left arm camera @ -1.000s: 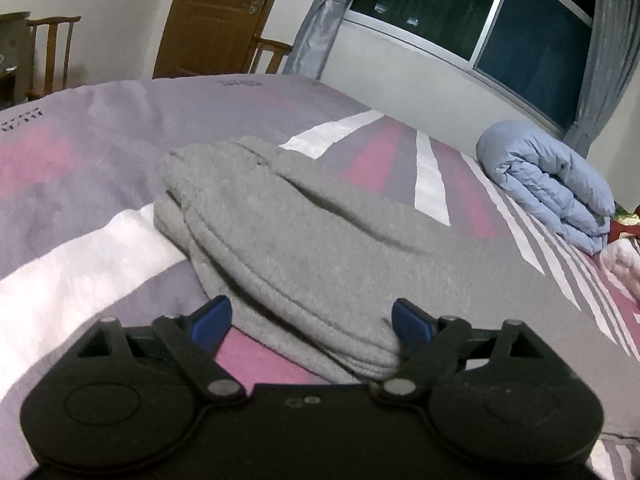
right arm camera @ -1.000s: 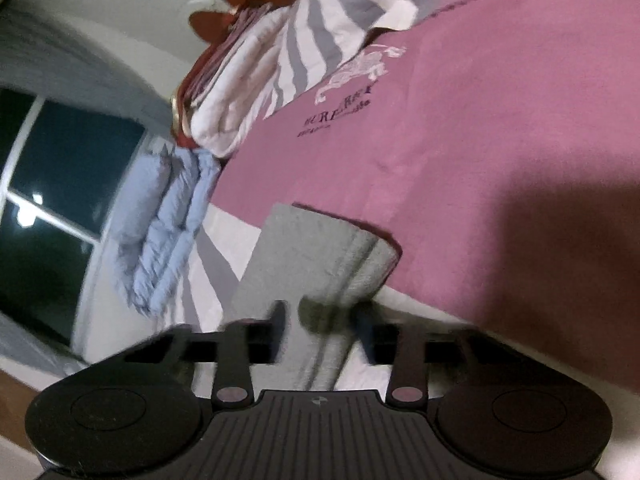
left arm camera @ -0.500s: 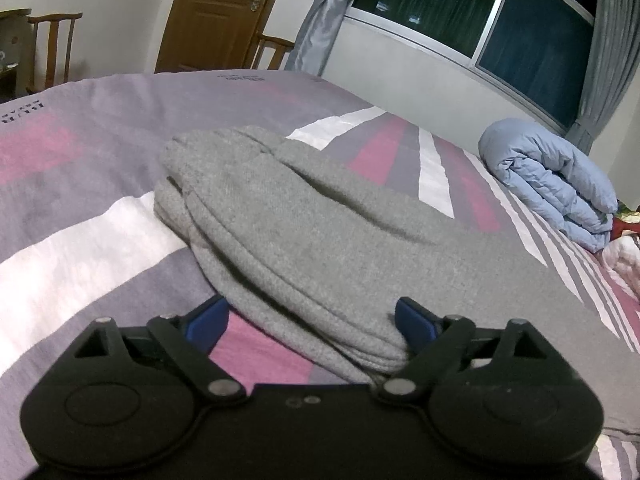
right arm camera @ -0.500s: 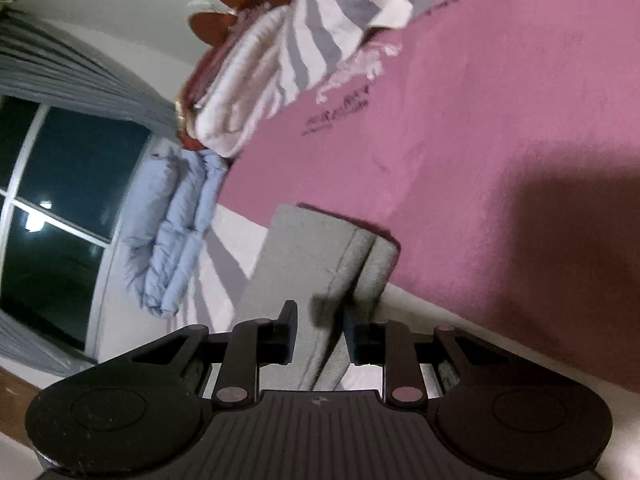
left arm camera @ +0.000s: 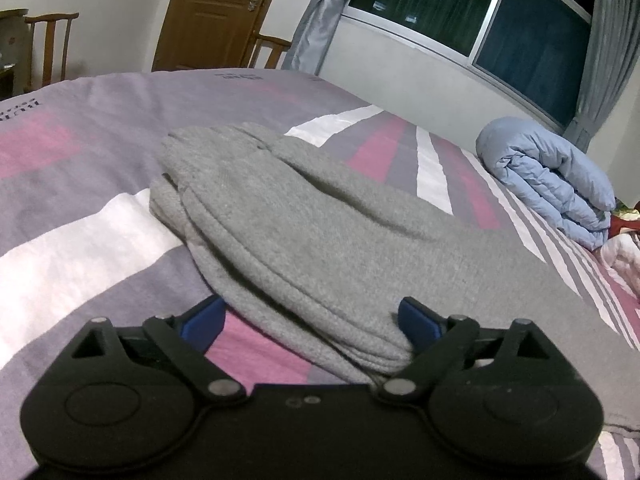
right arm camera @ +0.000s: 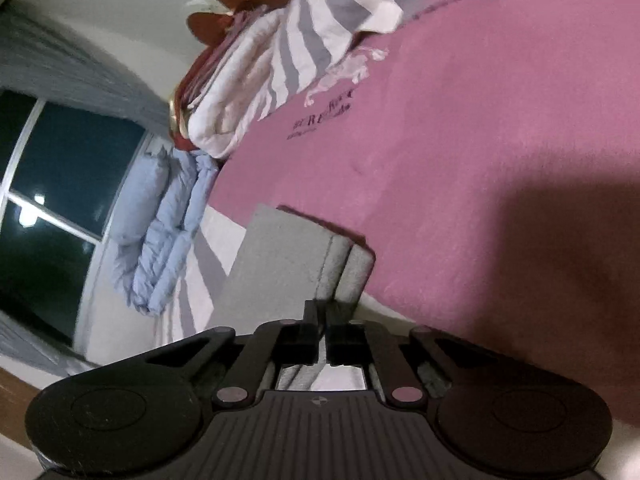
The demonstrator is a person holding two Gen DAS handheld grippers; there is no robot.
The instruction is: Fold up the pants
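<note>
Since the earlier frames the right gripper [right arm camera: 322,336] has narrowed its jaws from a clear gap to nearly together, clenched on the hem edge of the gray pants [left arm camera: 320,240]; the left gripper [left arm camera: 308,322] remains spread wide, straddling the stacked fabric edge. The pants lie folded lengthwise on the bed [left arm camera: 80,248]. Printed lettering on the pink bedcover [right arm camera: 500,160] is too blurred to read.

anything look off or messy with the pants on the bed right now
Slightly. In the left wrist view the grey pants are folded, but their stacked layer edges fan out unevenly near the left gripper instead of lining up. The right gripper is shut on the pants' other end. Nothing looks damaged.
</note>
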